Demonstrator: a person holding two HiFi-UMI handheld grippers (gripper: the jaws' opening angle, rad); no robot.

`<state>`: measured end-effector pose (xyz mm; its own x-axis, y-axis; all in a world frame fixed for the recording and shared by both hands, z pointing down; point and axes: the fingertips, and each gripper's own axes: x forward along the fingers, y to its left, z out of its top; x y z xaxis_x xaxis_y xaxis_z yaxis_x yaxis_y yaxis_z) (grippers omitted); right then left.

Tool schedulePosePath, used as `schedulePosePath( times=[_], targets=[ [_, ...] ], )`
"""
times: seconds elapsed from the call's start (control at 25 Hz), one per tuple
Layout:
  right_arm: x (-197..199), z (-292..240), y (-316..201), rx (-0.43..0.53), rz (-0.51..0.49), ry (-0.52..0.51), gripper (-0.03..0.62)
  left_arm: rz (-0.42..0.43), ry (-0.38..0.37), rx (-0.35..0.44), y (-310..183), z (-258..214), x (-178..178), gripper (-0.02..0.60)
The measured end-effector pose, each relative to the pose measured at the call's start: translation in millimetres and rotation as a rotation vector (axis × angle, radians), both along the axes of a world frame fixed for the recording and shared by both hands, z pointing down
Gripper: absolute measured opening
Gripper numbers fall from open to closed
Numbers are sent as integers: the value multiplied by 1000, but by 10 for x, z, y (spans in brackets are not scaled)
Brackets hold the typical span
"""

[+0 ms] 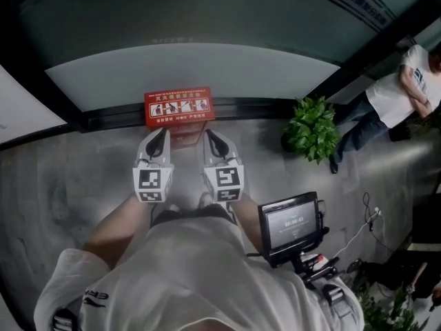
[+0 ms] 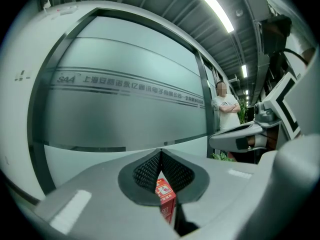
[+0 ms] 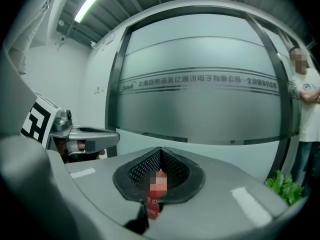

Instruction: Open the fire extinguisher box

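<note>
A red fire extinguisher box point(image 1: 178, 111) with a white instruction strip on top stands on the floor against the curved glass wall. Its lid lies flat and closed. My left gripper point(image 1: 159, 135) and right gripper point(image 1: 210, 136) hover side by side just in front of it, tips meeting, both shut with nothing held. In the left gripper view the box point(image 2: 167, 200) shows through the gap under the shut left gripper point(image 2: 161, 154). In the right gripper view the box point(image 3: 154, 204) shows the same way under the shut right gripper point(image 3: 160, 151).
A frosted curved glass wall point(image 1: 207, 19) rises behind the box. A potted green plant point(image 1: 313, 126) stands to the right, with a person point(image 1: 396, 92) leaning beyond it. A monitor on a rig point(image 1: 293, 226) hangs at my right side.
</note>
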<state>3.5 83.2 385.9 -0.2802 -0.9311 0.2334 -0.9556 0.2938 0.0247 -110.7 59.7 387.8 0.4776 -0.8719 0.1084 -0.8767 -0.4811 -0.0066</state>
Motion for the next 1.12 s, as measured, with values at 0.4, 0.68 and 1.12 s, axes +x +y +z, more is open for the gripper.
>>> schedulePosePath(
  times=[0.4, 0.68, 1.12],
  targets=[
    [286, 355, -949, -45, -82, -53, 14, -105, -95, -59, -829, 358, 144, 2],
    [515, 635, -1496, -103, -133, -65, 12, -167, -164, -96, -1288, 615, 292, 2],
    [458, 1310, -1988, -227, -136, -15, 12, -150, -261, -204, -1773, 1364, 42, 2]
  ],
)
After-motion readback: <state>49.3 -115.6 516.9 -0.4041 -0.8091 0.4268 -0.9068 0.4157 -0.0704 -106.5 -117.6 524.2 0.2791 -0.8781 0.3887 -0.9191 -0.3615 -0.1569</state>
